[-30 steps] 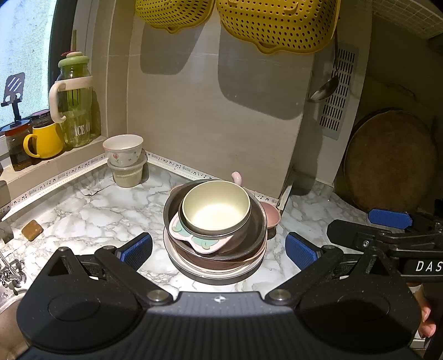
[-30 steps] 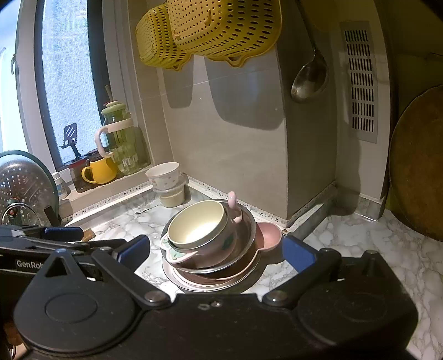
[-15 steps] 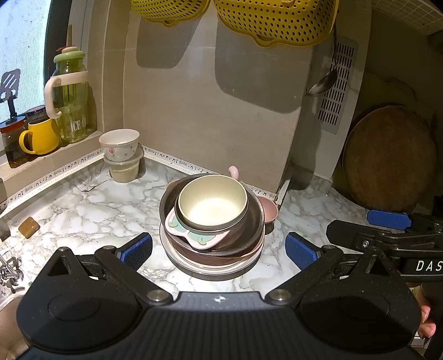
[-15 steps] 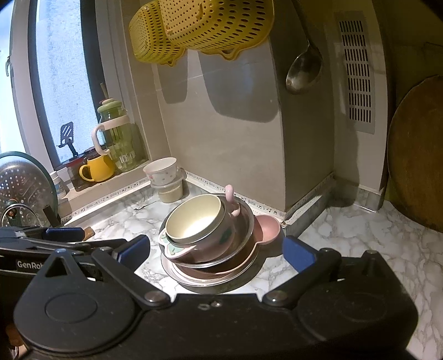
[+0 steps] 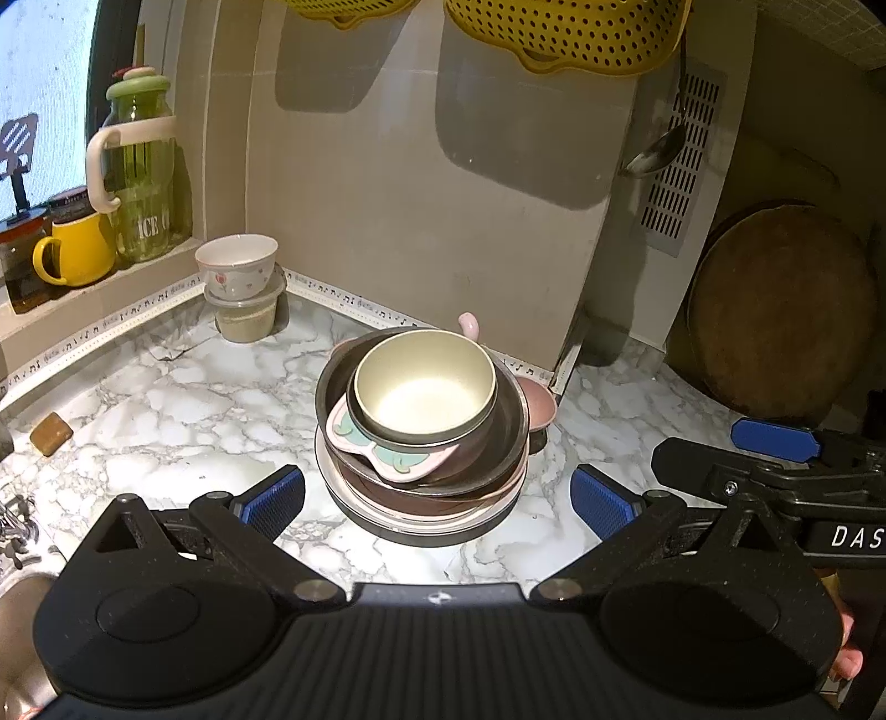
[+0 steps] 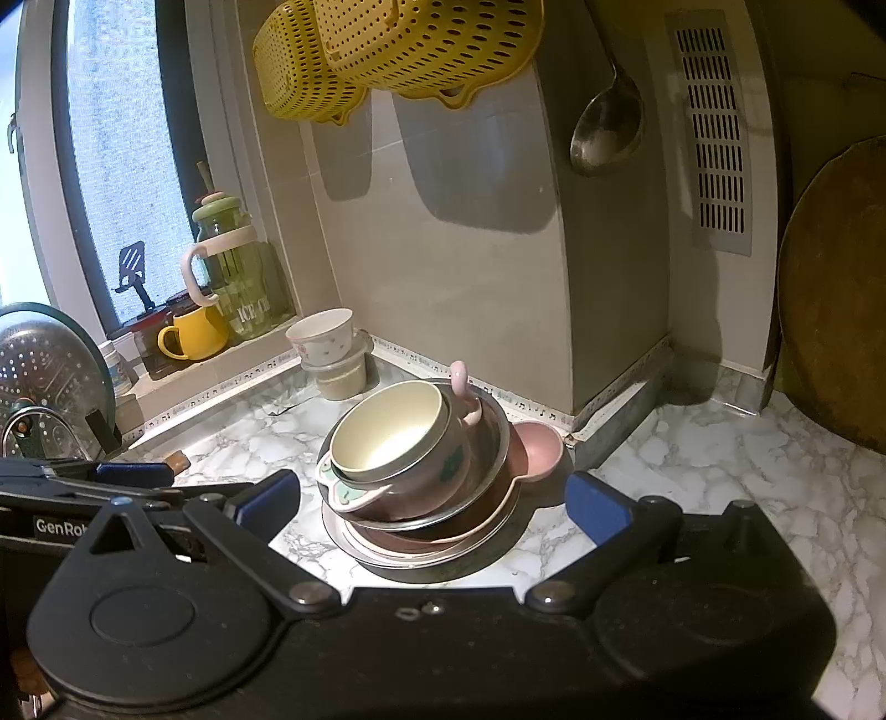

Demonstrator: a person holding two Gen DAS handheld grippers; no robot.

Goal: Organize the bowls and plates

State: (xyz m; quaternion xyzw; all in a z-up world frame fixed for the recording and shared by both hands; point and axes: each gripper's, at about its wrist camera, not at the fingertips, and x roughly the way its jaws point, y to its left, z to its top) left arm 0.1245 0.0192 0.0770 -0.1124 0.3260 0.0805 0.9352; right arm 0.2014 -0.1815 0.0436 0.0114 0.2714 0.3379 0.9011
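A stack of plates and bowls [image 5: 421, 443] [image 6: 421, 482] sits on the marble counter near the wall corner. On top rests a cream-lined bowl [image 5: 423, 390] [image 6: 387, 435] inside a pink patterned dish, over dark bowls and flat plates. A small pink bowl [image 5: 540, 404] [image 6: 540, 448] pokes out behind the stack. My left gripper [image 5: 437, 498] is open, just short of the stack, holding nothing. My right gripper [image 6: 432, 495] is open too, its blue pads either side of the stack's near edge. Its fingers show at the right of the left wrist view.
A floral cup on a plastic tub [image 5: 241, 288] stands at the back left. The sill holds a yellow mug [image 5: 72, 249] and green jar [image 5: 141, 177]. Yellow colanders [image 6: 398, 50] and a ladle [image 6: 606, 127] hang above. A round wooden board [image 5: 781, 310] leans at right.
Both grippers have moved forward and a little lower toward the stack, which now looks larger. Nothing on the counter has shifted.
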